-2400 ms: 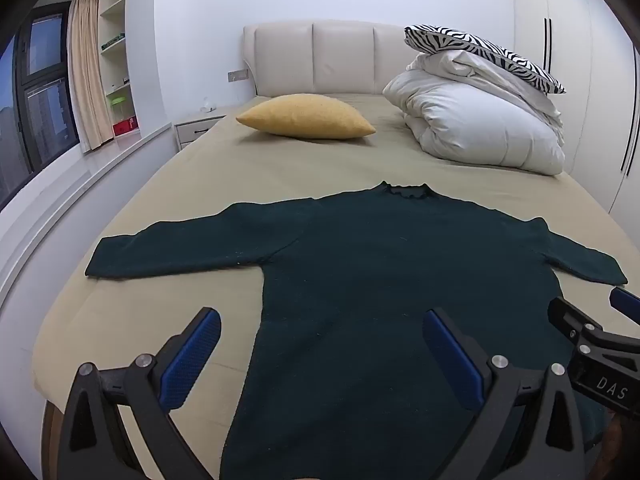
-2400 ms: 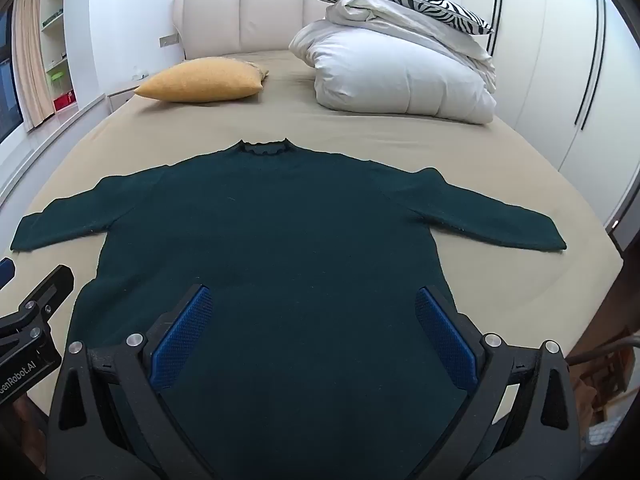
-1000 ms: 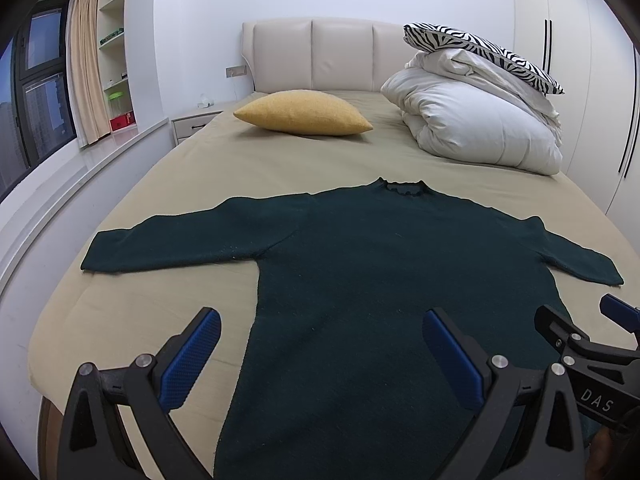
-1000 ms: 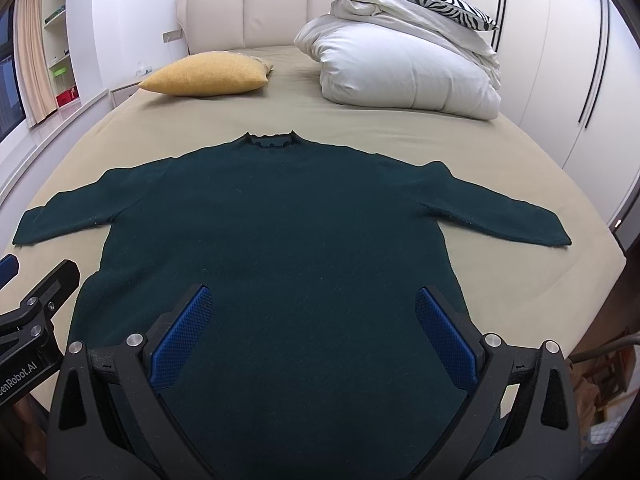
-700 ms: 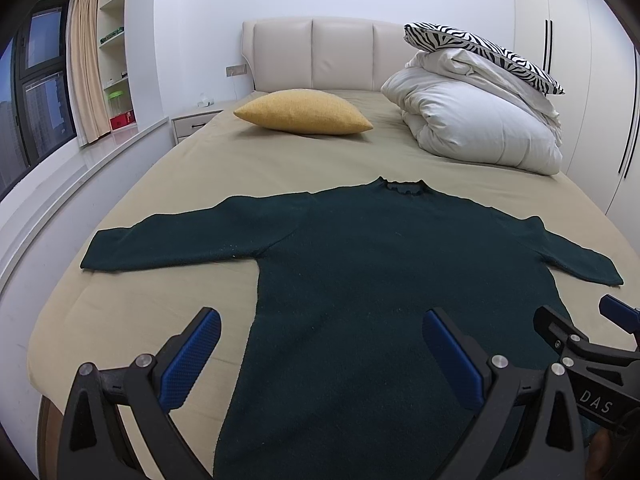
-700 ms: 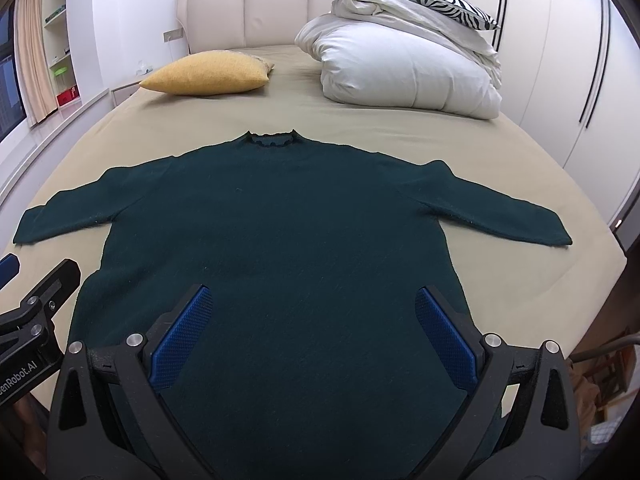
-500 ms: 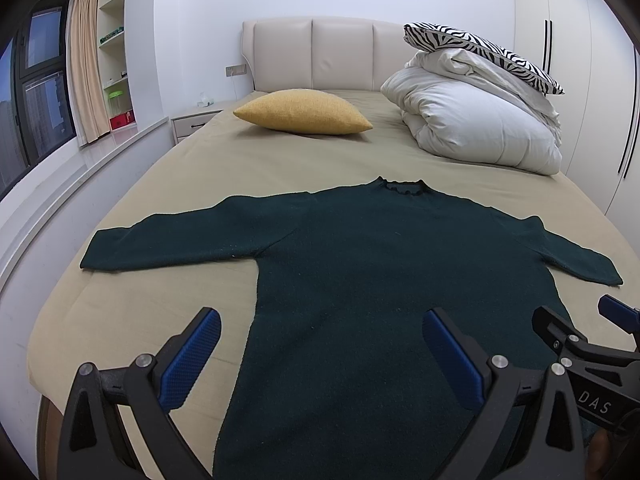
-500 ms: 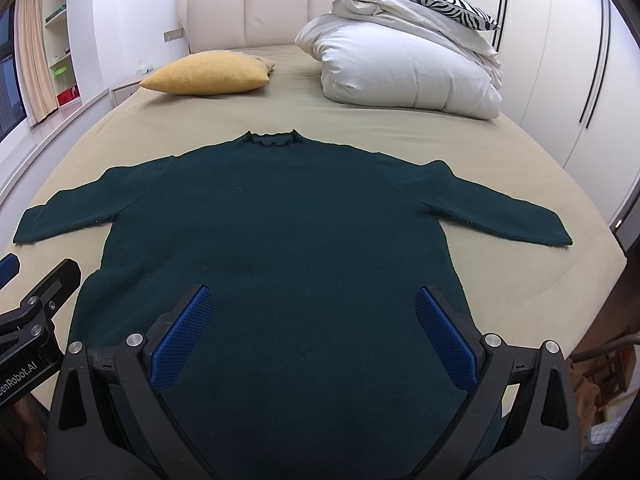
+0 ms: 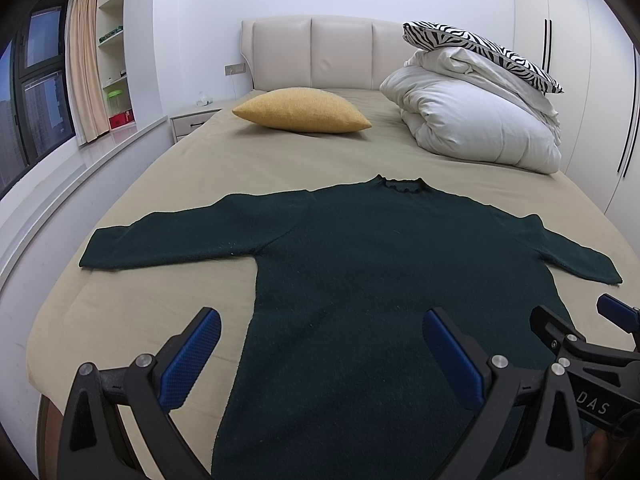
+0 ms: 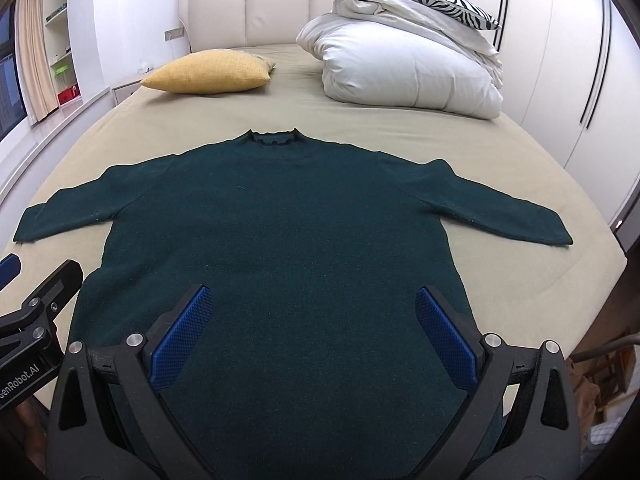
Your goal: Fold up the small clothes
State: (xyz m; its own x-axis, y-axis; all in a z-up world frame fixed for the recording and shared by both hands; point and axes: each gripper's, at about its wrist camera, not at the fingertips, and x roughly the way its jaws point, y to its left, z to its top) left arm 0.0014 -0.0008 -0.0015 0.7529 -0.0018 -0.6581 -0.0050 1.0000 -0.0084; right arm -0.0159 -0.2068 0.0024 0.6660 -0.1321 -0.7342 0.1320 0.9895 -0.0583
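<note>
A dark green sweater lies flat and face up on the beige bed, sleeves spread out to both sides, collar toward the headboard. It also shows in the right wrist view. My left gripper is open and empty, above the sweater's lower left hem. My right gripper is open and empty, above the lower middle of the sweater. The right gripper also shows at the right edge of the left wrist view, and the left gripper at the left edge of the right wrist view.
A yellow pillow lies near the headboard. A folded white duvet with a zebra pillow on top sits at the back right. A nightstand and window sill stand left of the bed; wardrobes stand on the right.
Both grippers have drawn back and up slightly, so the sweater sits a little further off in view. The sweater has not moved and both grippers stay open.
</note>
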